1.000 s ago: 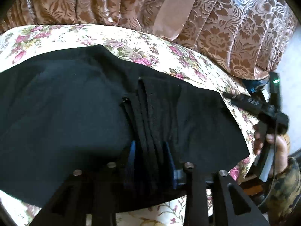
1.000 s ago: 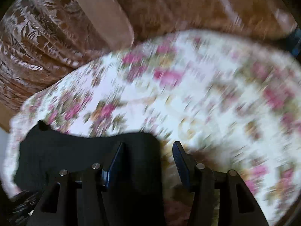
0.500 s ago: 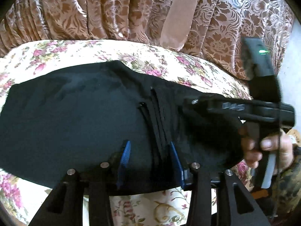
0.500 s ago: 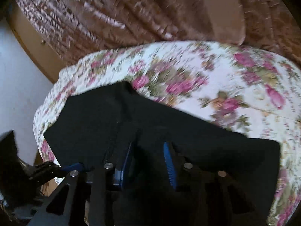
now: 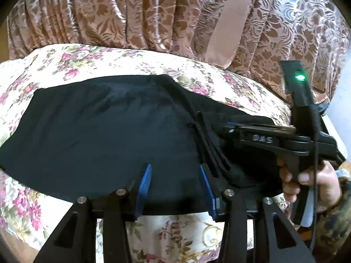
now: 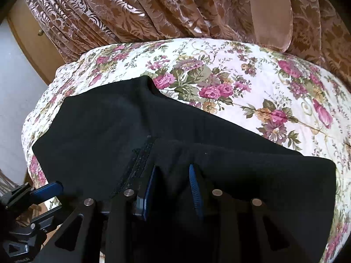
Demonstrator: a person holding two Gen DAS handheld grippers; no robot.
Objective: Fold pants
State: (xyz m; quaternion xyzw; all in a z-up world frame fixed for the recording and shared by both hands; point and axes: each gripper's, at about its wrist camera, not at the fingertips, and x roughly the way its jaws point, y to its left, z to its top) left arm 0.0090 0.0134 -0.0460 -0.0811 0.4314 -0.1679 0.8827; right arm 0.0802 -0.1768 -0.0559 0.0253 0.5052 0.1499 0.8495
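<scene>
Black pants (image 5: 98,131) lie spread across the floral bedspread (image 5: 219,230). My left gripper (image 5: 175,184) hovers over their near edge. Its jaws are opening and its blue pads stand apart, clear of the flat cloth beneath. In the right wrist view the pants (image 6: 98,120) fill the lower half. There my right gripper (image 6: 172,186) is shut on a raised fold of the black cloth, beside a ribbed seam (image 6: 136,164). In the left wrist view the right gripper (image 5: 230,129) comes in from the right, with a hand (image 5: 307,182) on its handle.
A brown patterned curtain (image 5: 131,11) hangs behind the bed, with a plain satin tie-back (image 5: 228,26). Bare bedspread (image 6: 241,76) stretches beyond the pants on the right. Wooden furniture (image 6: 28,32) and a pale wall (image 6: 13,92) stand at the left.
My left gripper released the bunched fold and drew back with its pads wider apart. My right gripper swung from the bare bedspread onto the pants and closed on a fold.
</scene>
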